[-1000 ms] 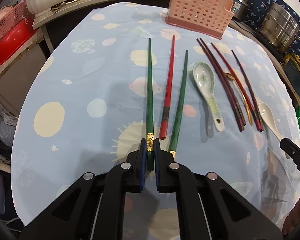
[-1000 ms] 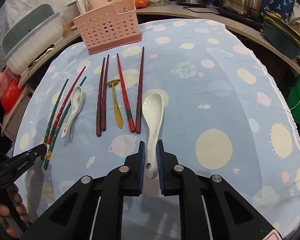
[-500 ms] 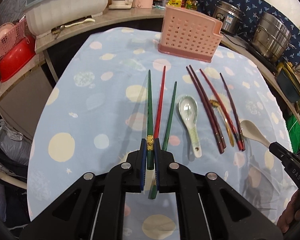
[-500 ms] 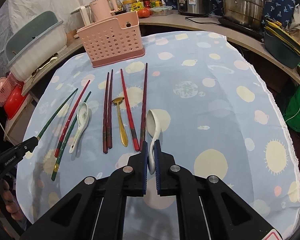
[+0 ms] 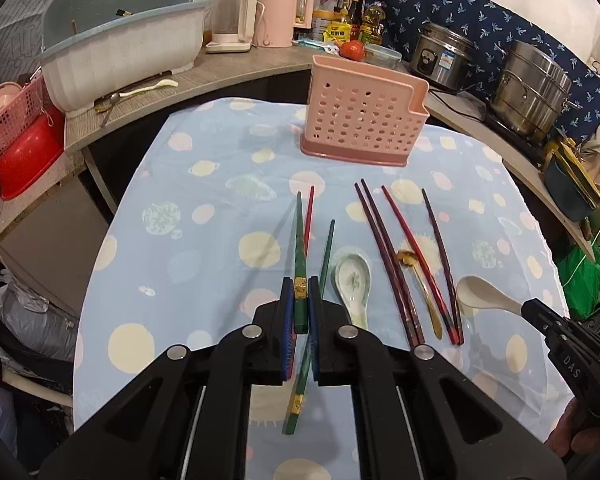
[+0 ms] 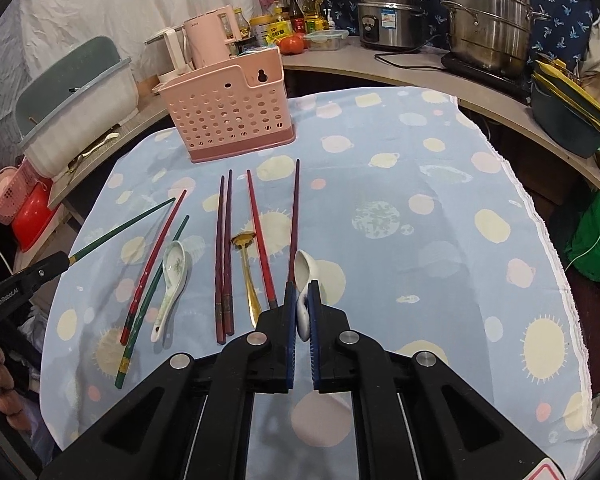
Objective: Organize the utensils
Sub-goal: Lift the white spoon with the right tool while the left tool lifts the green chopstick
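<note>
Two loads are up: my left gripper (image 5: 300, 304) pinches a green chopstick (image 5: 299, 248), my right gripper (image 6: 301, 312) a white spoon (image 6: 305, 276). Either could pivot and slip before the pink utensil basket (image 6: 232, 112).

White spoon (image 6: 302, 312) handle between pads

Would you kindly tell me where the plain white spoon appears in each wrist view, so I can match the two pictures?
Left wrist: plain white spoon at right, bowl pointing left, handle in the right gripper.
Right wrist: lower centre, clamped edge-on between the fingers.
Shared landmark: pink utensil basket at the cloth's far end.
</note>
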A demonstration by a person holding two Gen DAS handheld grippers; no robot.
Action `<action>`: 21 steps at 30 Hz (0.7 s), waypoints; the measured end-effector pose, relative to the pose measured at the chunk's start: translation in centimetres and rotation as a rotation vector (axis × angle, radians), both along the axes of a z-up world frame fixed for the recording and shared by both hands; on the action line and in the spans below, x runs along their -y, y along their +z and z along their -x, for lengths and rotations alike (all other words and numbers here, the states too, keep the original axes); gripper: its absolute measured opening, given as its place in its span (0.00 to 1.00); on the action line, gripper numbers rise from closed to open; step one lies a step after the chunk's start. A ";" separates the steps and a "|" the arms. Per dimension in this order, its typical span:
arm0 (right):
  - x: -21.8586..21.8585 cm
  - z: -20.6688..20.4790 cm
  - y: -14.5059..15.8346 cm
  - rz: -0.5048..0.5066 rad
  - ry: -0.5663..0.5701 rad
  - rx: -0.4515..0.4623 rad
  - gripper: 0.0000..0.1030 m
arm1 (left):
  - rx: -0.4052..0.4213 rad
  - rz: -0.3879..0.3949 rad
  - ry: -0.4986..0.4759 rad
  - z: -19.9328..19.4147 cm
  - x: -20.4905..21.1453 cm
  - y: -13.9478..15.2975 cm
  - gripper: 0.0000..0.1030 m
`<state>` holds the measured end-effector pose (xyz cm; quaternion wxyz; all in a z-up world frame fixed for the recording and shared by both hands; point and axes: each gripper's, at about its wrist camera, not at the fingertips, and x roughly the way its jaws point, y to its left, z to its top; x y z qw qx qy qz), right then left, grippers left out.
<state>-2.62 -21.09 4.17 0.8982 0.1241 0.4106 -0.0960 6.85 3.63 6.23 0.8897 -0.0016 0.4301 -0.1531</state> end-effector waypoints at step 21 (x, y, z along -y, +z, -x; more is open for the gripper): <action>1.9 -6.0 7.9 0.002 0.041 0.130 0.06 | 0.153 0.005 -0.008 -5.5 2.6 9.2 0.06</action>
